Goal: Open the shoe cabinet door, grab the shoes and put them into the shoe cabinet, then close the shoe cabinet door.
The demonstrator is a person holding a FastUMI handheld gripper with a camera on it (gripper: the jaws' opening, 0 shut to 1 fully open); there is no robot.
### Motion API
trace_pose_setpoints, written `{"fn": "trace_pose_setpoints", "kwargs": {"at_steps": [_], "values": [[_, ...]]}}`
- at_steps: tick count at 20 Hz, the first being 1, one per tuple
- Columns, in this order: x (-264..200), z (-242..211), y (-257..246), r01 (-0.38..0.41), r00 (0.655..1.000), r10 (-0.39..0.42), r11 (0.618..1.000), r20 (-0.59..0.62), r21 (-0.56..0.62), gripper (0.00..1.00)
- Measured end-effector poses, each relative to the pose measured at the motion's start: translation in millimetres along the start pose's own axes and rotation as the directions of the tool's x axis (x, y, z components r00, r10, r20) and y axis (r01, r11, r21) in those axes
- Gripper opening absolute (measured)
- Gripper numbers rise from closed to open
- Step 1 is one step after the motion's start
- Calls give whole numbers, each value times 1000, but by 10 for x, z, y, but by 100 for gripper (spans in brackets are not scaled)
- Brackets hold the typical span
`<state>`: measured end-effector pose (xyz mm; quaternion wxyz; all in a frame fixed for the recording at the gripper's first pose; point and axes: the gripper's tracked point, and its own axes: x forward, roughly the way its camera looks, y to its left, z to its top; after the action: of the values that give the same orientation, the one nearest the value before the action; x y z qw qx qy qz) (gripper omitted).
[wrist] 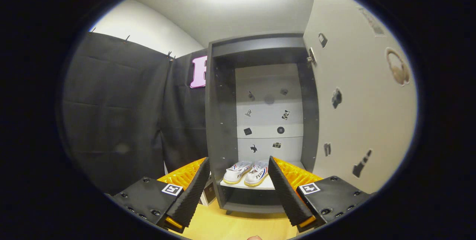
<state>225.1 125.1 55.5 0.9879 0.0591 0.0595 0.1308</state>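
The shoe cabinet [260,121] stands with its door [357,113] swung wide to the right. The two shoes [246,172] sit side by side on the low shelf [268,185] inside, near its front edge. The gripper [238,188] hangs in front of them, jaws wide apart and holding nothing.

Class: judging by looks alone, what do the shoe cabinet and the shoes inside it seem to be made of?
Shoe cabinet: likely laminated board, matt dark grey, with flat panels and small peg holes. Shoes: apparently white fabric or synthetic leather with pale rubbery soles; too small to be sure. The open gripper holds nothing.
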Motion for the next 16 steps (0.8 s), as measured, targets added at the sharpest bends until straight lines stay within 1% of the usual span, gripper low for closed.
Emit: {"fn": "trace_pose_setpoints", "kwargs": {"at_steps": [4, 8, 12, 16], "values": [[-601, 81, -135, -8, 1000, 8, 1000, 2, 12, 97], [-1129, 212, -251, -71, 997, 71, 997, 5, 3, 97], [-1470, 343, -492, -104, 995, 104, 994, 7, -12, 97], [-1749, 398, -802, -134, 991, 134, 991, -12, 9, 97]]}}
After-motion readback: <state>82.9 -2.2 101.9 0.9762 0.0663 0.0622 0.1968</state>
